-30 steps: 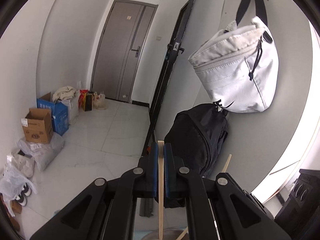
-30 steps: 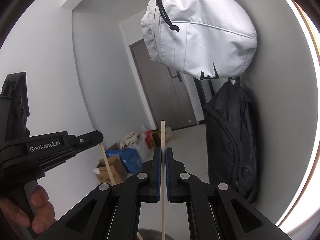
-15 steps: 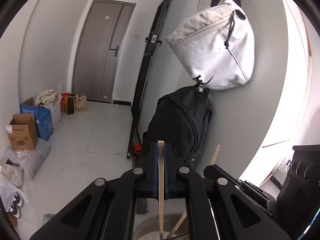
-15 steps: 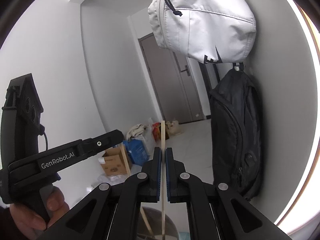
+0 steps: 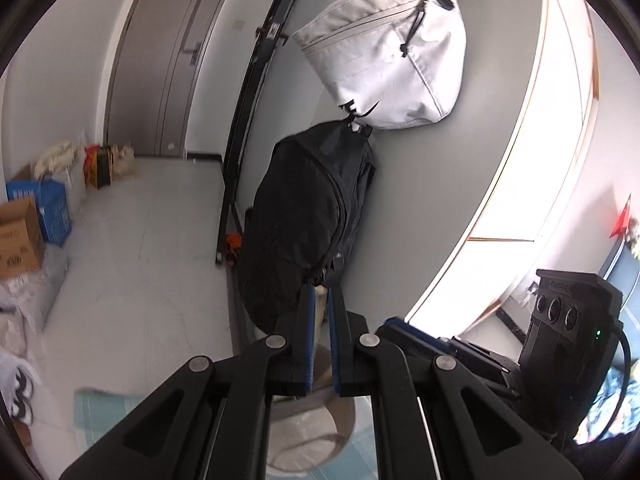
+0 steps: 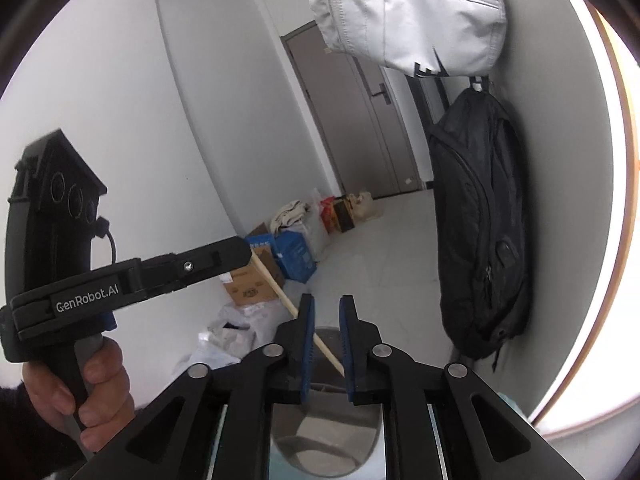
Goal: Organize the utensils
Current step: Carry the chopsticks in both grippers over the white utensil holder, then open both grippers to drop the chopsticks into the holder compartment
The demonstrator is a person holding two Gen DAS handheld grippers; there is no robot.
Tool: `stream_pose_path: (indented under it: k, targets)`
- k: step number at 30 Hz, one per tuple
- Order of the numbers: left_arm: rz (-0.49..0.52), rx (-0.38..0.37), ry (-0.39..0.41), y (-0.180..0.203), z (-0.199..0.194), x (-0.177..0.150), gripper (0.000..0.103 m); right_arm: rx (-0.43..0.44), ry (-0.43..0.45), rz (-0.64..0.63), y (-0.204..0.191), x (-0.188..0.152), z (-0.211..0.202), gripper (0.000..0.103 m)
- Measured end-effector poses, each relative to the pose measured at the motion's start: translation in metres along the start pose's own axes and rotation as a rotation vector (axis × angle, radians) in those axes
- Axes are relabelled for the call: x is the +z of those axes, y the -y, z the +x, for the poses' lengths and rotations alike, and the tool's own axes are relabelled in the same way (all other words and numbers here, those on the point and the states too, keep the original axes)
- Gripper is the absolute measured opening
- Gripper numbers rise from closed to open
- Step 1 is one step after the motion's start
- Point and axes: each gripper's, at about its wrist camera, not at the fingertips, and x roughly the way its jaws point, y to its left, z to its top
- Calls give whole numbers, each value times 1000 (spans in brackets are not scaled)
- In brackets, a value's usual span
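Note:
My left gripper (image 5: 319, 300) is shut on a wooden chopstick (image 5: 320, 320) that stands between its blue pads, its lower end over a round metal cup (image 5: 312, 436) below. My right gripper (image 6: 327, 306) is open and empty above the same cup (image 6: 324, 432). In the right wrist view my left gripper (image 6: 240, 254) reaches in from the left with its chopstick (image 6: 296, 312) slanting down into the cup. The right gripper's body (image 5: 568, 328) shows at the right of the left wrist view.
A black backpack (image 5: 308, 220) and a white bag (image 5: 388, 52) hang on the wall ahead. Cardboard and blue boxes (image 5: 28, 220) and bags line the floor at left. A grey door (image 5: 172, 60) is at the back. A teal mat (image 5: 108, 412) lies under the cup.
My right gripper has opened and let go of its chopstick, which is no longer between its pads. Both grippers have tilted downward toward the cup. The left gripper still holds its chopstick, now lower.

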Motion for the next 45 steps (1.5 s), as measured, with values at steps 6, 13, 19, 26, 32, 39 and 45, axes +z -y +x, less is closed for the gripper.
stream_pose_path:
  k: [6,13,19,26,32,39,45]
  targets:
    - [-54,33,-54,-5,-11,-4,21,-1,28,53,0,-3,-35,47]
    - [-73,137,-1,8,-46,-15,48,-10,39,30,-18,-6,-70,64]
    - [-103,169,31,21,-75,-25,63,8,89,23,-37,-6,-105,76]
    - [-82,175,61,37,-98,-37,70,7,110,-45,-64,-19,-126,82]
    - [-63,205,83,38,-97,-39,72,12,91,-82,-86,-39,-135,82]
    - [-66,210,79,38,-97,-42,72,23,32,-75,-90,-56,-129,82]
    - [-112,207,43,30,-99,-46,72,44,-210,9,-76,-73,-93,82]
